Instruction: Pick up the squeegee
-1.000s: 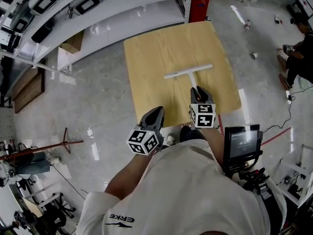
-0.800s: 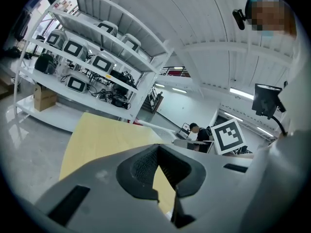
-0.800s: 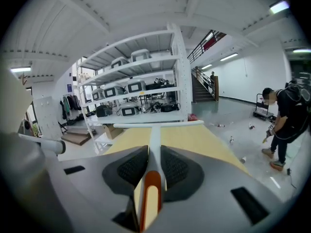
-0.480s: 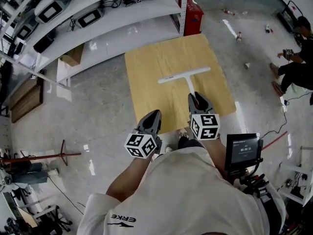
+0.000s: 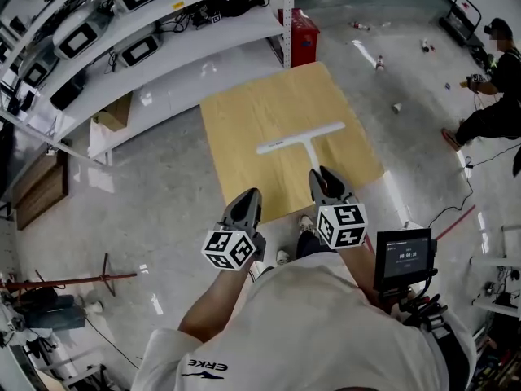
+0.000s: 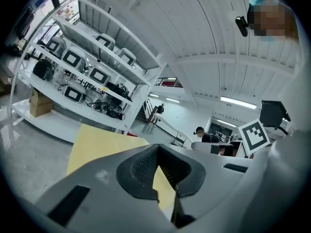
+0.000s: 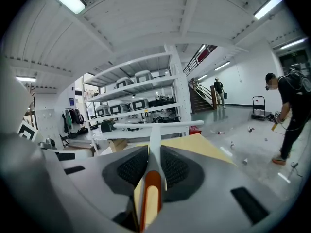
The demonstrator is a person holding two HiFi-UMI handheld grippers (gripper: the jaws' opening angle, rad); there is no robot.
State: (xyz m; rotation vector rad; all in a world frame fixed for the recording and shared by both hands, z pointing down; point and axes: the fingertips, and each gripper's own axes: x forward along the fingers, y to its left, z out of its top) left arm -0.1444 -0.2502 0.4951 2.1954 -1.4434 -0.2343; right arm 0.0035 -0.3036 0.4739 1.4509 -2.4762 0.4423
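Two claws at near edge of worktop (image 5: pixel 252 112), right claw (image 7: pixel 154 154) clamped on squeegee (image 5: pixel 303 137) handle (white T-shape, blade far end), left claw (image 6: pixel 156 149) pinched together, empty.

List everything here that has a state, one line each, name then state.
squeegee: gripped by its handle, held above the table.
right gripper: shut on the squeegee handle.
left gripper: shut, nothing between its jaws.
monitor: screen lit.
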